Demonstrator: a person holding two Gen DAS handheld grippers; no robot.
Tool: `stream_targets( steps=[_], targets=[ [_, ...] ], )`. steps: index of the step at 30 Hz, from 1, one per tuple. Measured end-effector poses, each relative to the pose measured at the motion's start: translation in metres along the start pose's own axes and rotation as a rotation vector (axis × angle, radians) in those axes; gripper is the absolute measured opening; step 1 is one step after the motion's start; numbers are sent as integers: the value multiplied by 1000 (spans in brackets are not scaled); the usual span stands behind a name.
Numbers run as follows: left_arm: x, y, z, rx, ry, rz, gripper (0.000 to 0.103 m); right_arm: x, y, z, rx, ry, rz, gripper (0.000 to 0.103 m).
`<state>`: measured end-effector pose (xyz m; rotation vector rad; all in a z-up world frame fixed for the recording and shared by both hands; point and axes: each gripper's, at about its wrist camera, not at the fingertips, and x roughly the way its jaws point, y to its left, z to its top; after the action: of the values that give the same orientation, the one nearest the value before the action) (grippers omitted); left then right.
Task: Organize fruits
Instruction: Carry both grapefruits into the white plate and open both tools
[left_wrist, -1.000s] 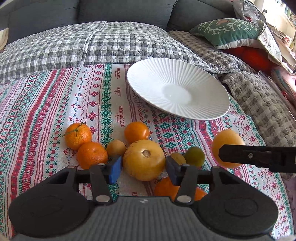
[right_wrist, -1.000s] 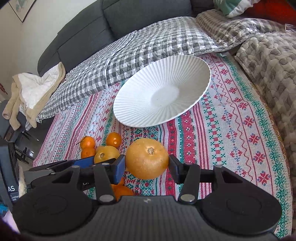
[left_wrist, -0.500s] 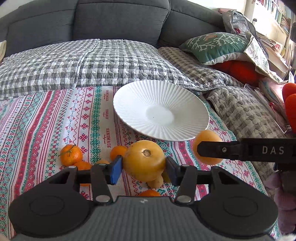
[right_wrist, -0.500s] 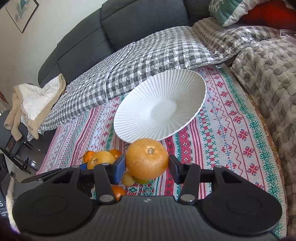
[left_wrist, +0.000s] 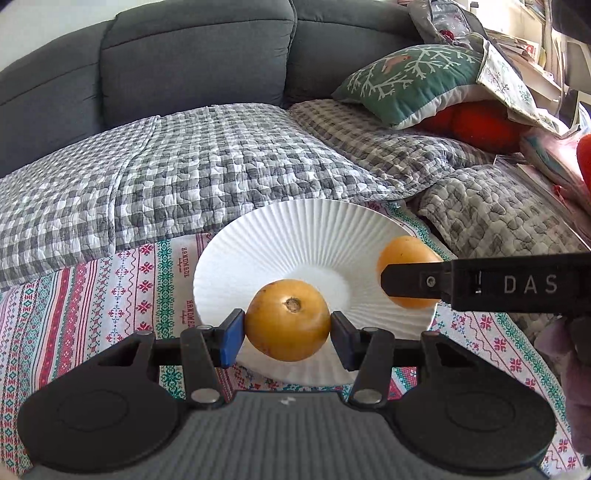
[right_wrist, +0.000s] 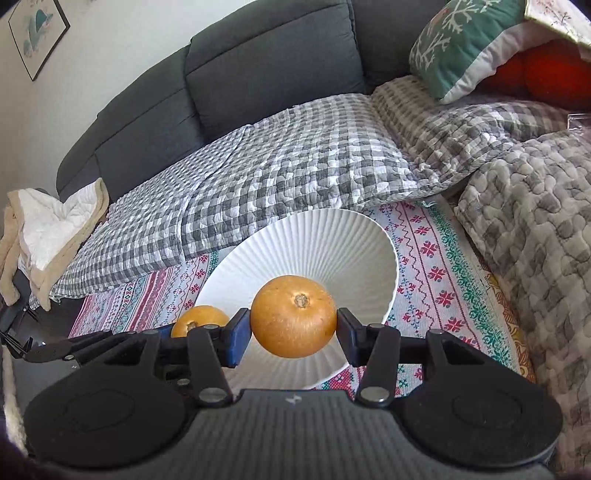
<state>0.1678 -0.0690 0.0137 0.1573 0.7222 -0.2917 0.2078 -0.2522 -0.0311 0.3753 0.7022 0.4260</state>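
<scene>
My left gripper (left_wrist: 287, 332) is shut on a round yellow-orange fruit (left_wrist: 287, 325) and holds it over the near part of the white ribbed plate (left_wrist: 295, 236). My right gripper (right_wrist: 293, 332) is shut on a second, similar fruit (right_wrist: 293, 321), also over the plate (right_wrist: 332, 240). In the left wrist view the right gripper's black finger (left_wrist: 417, 282) crosses in front of its fruit (left_wrist: 404, 249) at the plate's right side. In the right wrist view the left gripper's fruit (right_wrist: 199, 319) shows at lower left. The plate holds no fruit.
The plate lies on a striped patterned cloth (left_wrist: 92, 295) over a sofa. A grey checked quilt (left_wrist: 184, 166) lies behind it, a knobbly grey blanket (left_wrist: 498, 214) to the right, a green cushion (left_wrist: 413, 81) at the back right, and a folded beige towel (right_wrist: 48, 229) at far left.
Both grippers have lifted their fruits from the pile on the cloth and moved forward to above the plate. The other small fruits have dropped out of view.
</scene>
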Motion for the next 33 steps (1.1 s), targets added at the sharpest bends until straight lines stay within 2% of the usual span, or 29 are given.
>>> stream_targets(
  steps=[10, 24, 26, 28, 33],
  targets=[
    [32, -5, 2, 53, 41, 30, 41, 20, -3, -4, -54, 33, -31, 46],
    [33, -4, 3, 78, 54, 27, 42, 17, -5, -3, -31, 22, -20, 48],
    [28, -4, 2, 76, 55, 31, 44, 12, -6, -2, -19, 9, -14, 61],
    [22, -3, 0, 72, 60, 22, 55, 6, -4, -3, -22, 0, -18, 68],
    [-1, 2, -6, 56, 41, 14, 73, -8, 0, -7, -40, -11, -44, 79]
  ],
)
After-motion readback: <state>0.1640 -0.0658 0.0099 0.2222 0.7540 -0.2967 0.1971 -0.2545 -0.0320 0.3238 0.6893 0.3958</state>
